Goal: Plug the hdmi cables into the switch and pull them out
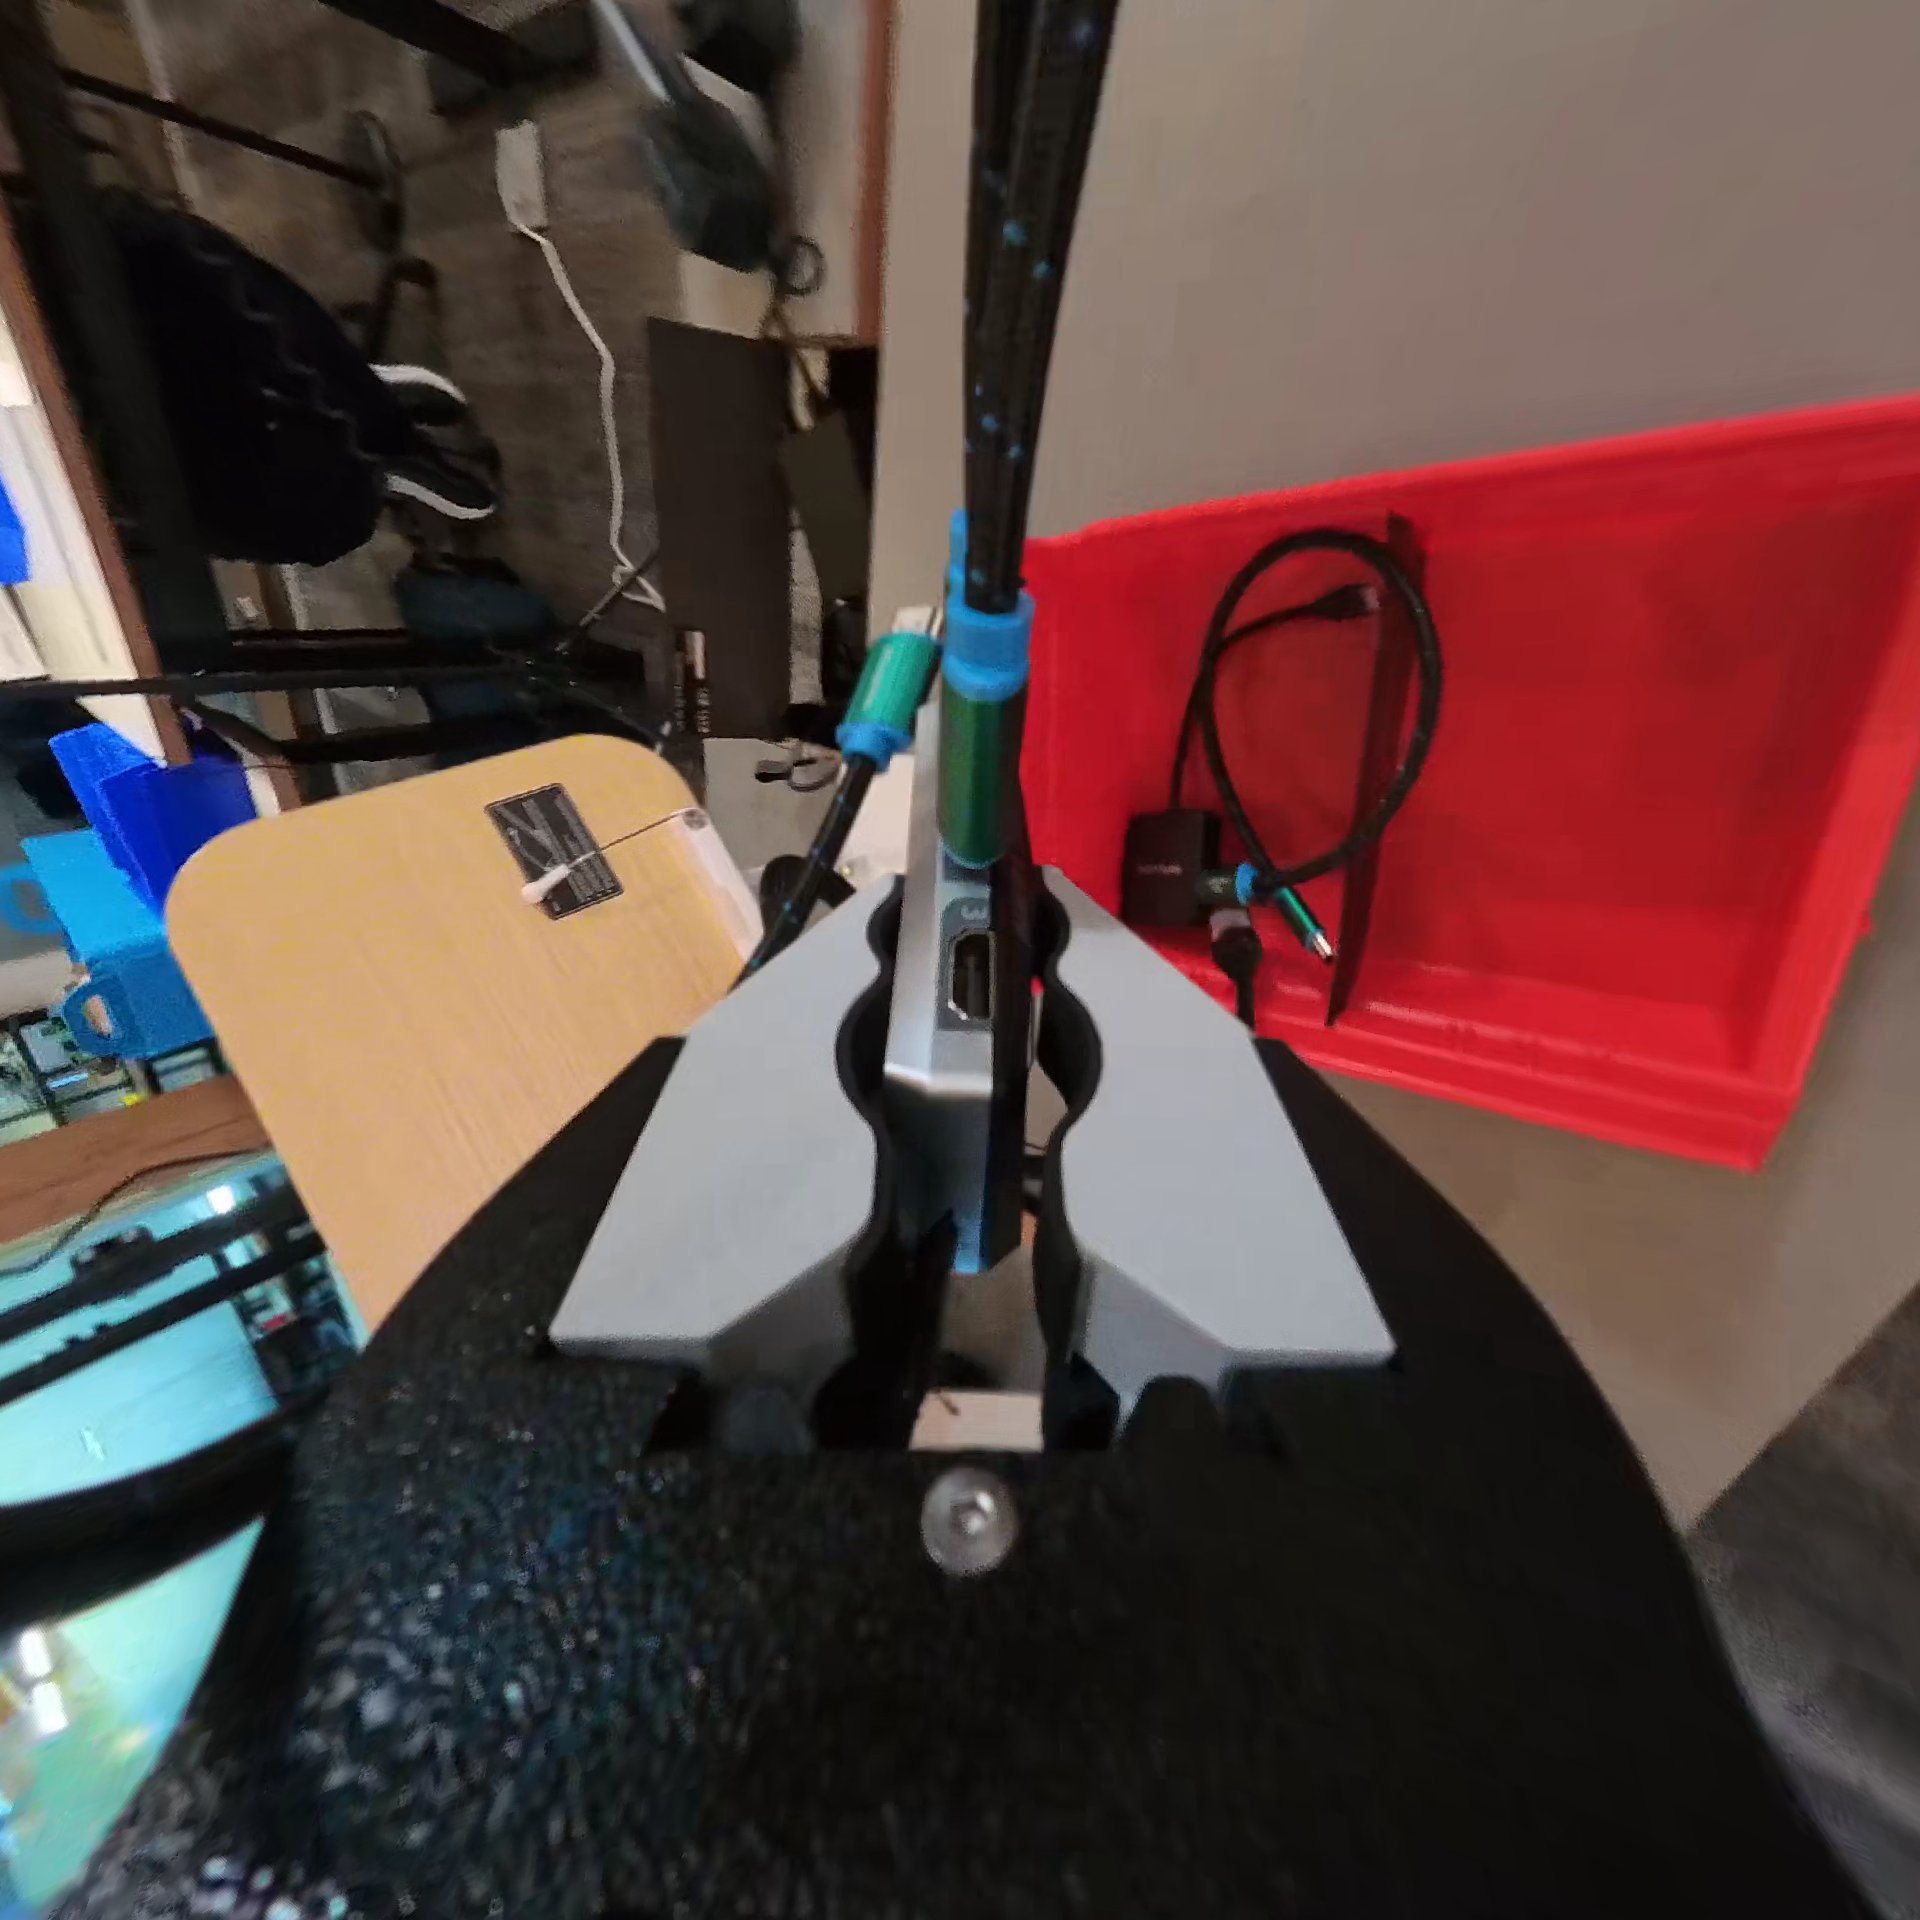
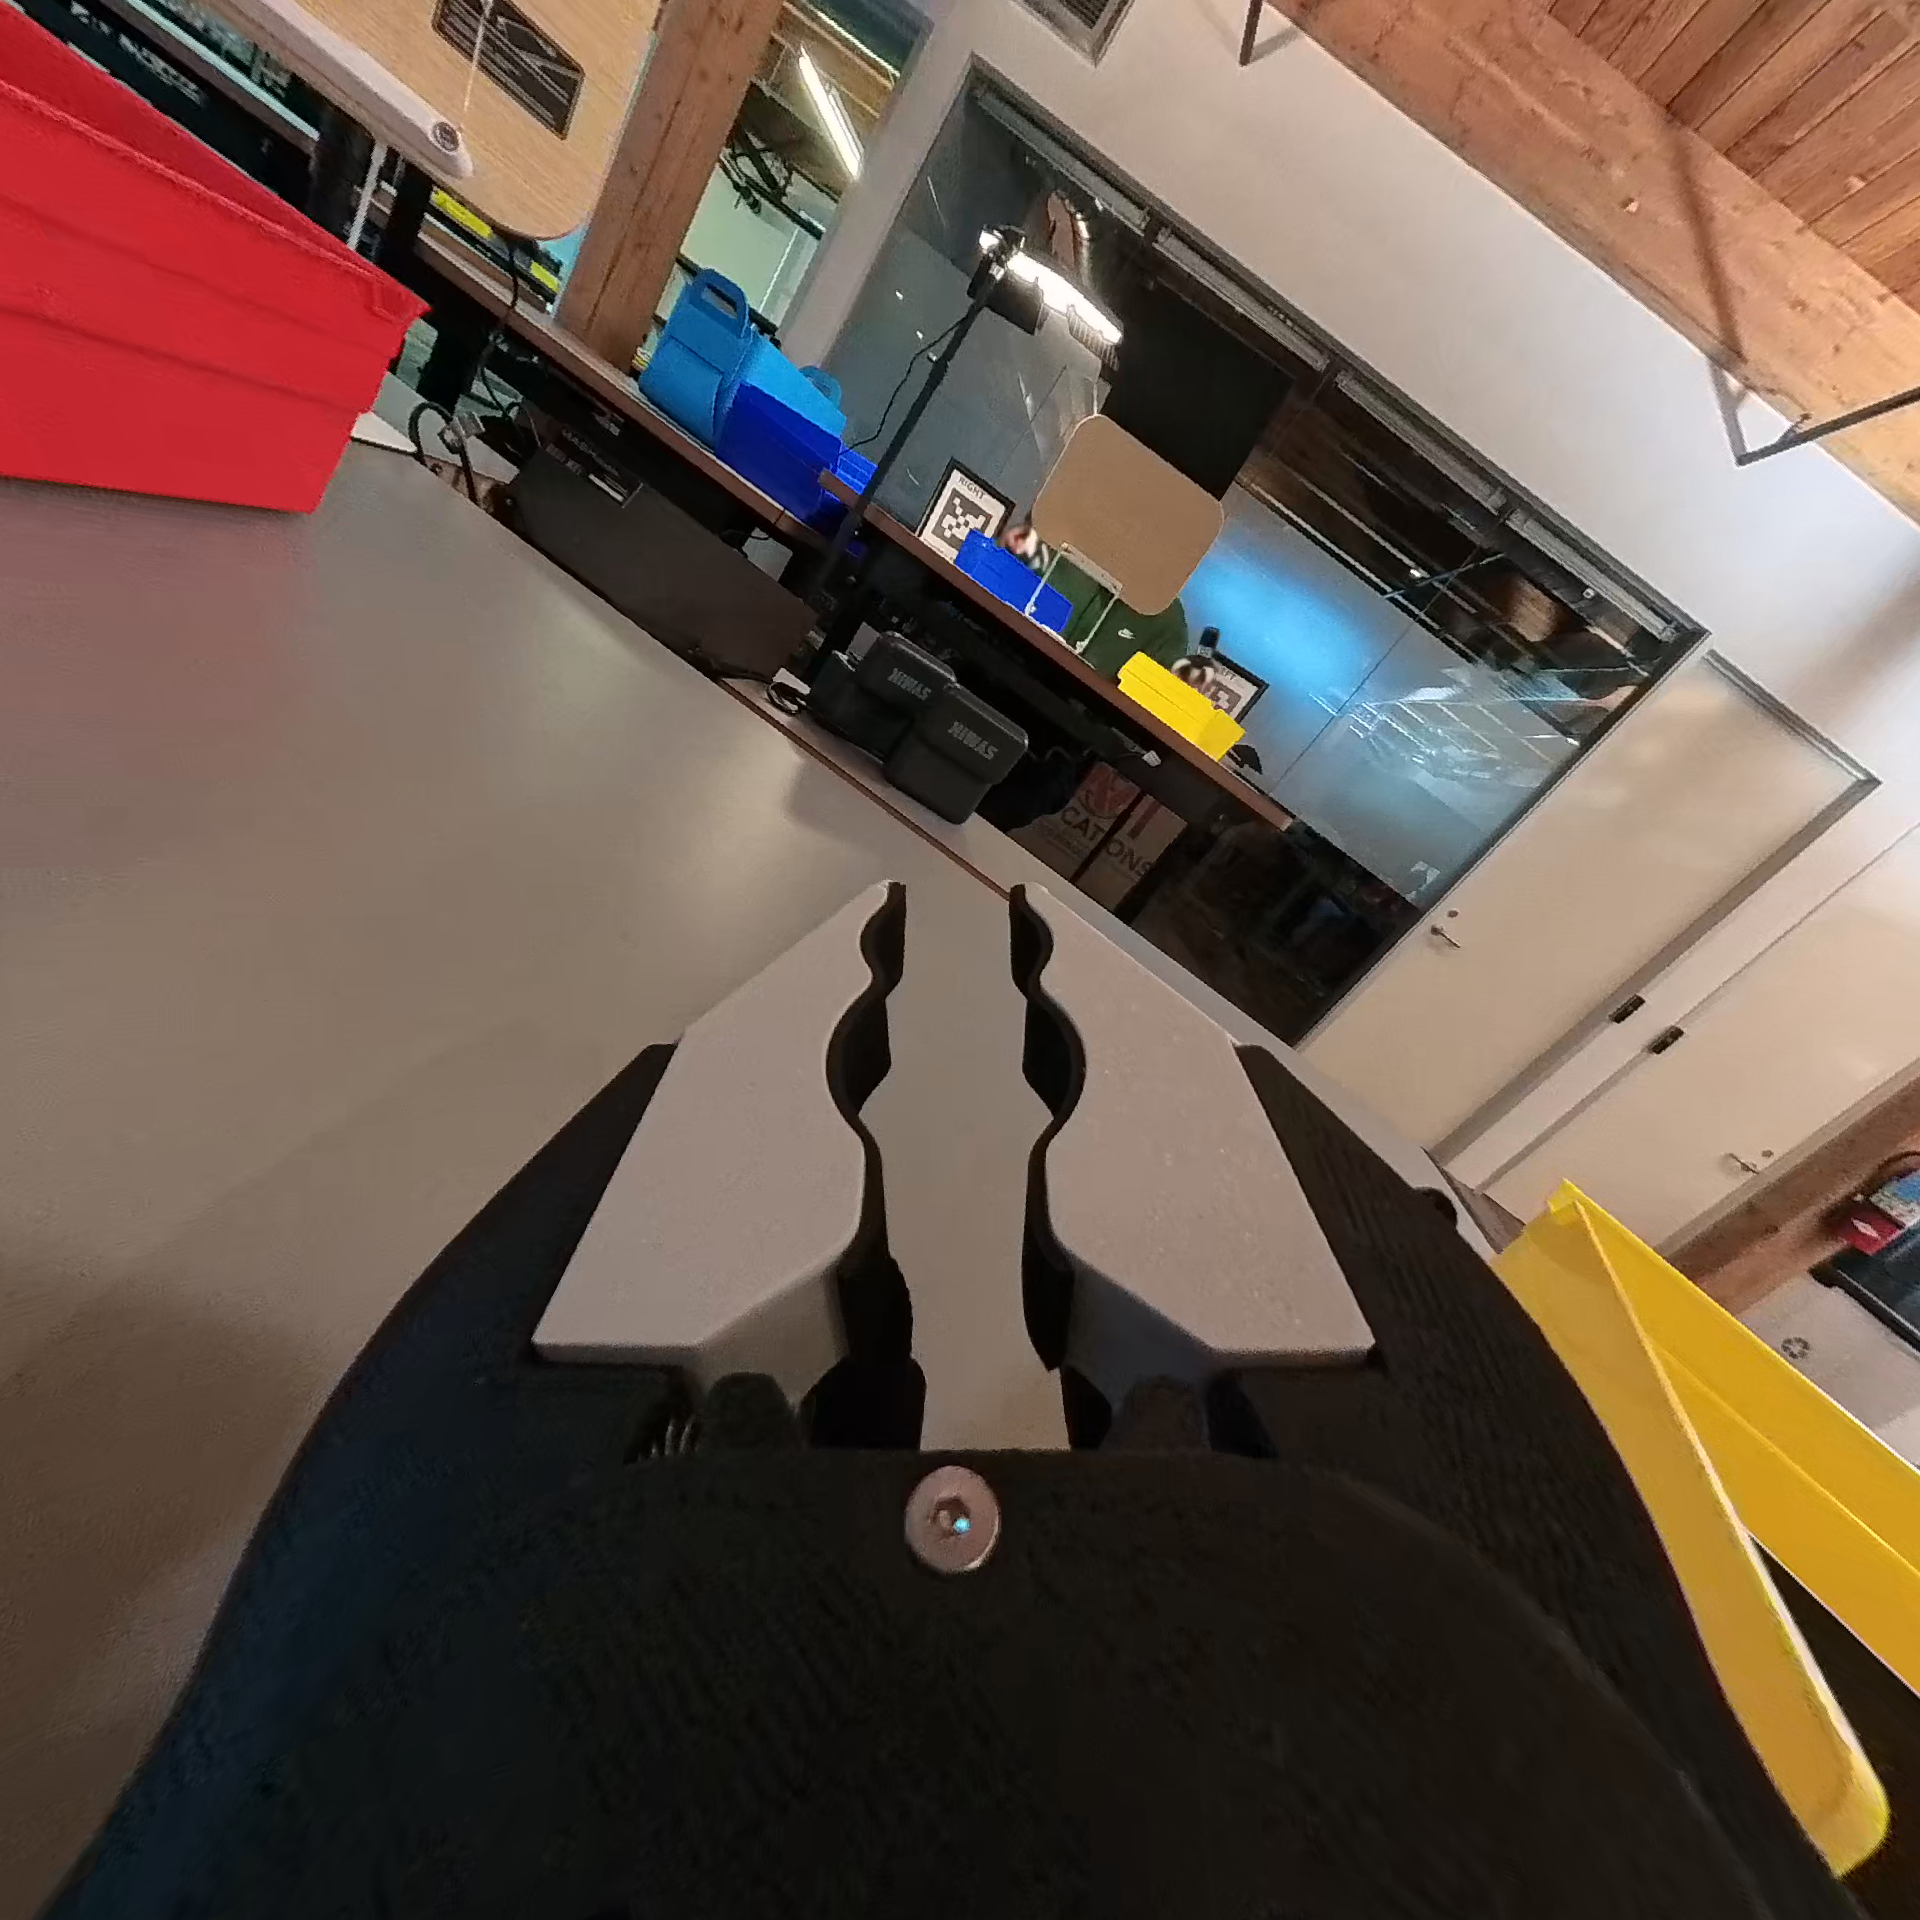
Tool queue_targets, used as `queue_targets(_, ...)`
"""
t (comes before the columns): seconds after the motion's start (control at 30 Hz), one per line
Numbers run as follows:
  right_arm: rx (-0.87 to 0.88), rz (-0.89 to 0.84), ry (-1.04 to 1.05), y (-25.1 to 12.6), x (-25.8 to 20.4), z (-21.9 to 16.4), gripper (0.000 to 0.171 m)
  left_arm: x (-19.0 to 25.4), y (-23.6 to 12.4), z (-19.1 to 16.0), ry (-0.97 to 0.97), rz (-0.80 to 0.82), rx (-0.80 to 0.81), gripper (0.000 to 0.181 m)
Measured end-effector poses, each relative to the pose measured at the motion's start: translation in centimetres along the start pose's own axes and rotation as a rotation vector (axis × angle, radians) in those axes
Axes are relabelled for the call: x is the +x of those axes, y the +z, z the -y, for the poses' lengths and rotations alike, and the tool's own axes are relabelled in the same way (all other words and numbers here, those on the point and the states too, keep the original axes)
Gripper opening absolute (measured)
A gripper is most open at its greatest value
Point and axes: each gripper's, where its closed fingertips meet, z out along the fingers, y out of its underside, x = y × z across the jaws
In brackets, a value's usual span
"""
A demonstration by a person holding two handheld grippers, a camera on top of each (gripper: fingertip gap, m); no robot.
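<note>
Your left gripper [image 1: 961, 935] clamps the silver HDMI switch [image 1: 940, 1049] on edge, lifted off the grey table [image 1: 1455, 1195], so its ports face outward. One green-shelled HDMI plug [image 1: 977, 779] sits seated; the port [image 1: 971, 971] beside it is free. Your right gripper [image 2: 956, 920] hovers parted and empty over bare tabletop, between the red bin [image 2: 156, 343] and a yellow bin [image 2: 1714, 1507], with room to swing across.
</note>
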Motion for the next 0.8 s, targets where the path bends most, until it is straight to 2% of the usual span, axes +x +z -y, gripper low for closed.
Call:
queue_targets(0.13,0.002,0.005,-0.003,0.0,-0.1,0.0,0.019,-2.7,-1.4,0.4,-0.240,0.072,0.213,0.020)
queue_targets(0.27,0.003,0.007,-0.003,0.0,-0.1,0.0,0.019,-6.9,-4.4,-0.7,-0.473,0.247,0.428,0.020)
queue_targets(0.47,0.002,0.012,-0.011,0.1,-0.3,0.0,0.019,-10.7,-11.7,-0.5,-0.603,0.467,0.697,0.020)
queue_targets(0.53,0.000,0.010,-0.011,0.1,-0.3,0.0,0.019,-10.4,-13.8,1.5,-0.567,0.462,0.765,0.020)
queue_targets(0.63,-0.005,0.004,-0.011,0.2,-0.3,0.0,0.019,-8.6,-15.5,6.4,-0.438,0.454,0.816,0.019)
queue_targets(0.8,0.000,0.011,-0.036,0.1,-0.6,0.2,0.019,-3.0,-14.2,15.8,-0.316,0.447,0.938,0.019)
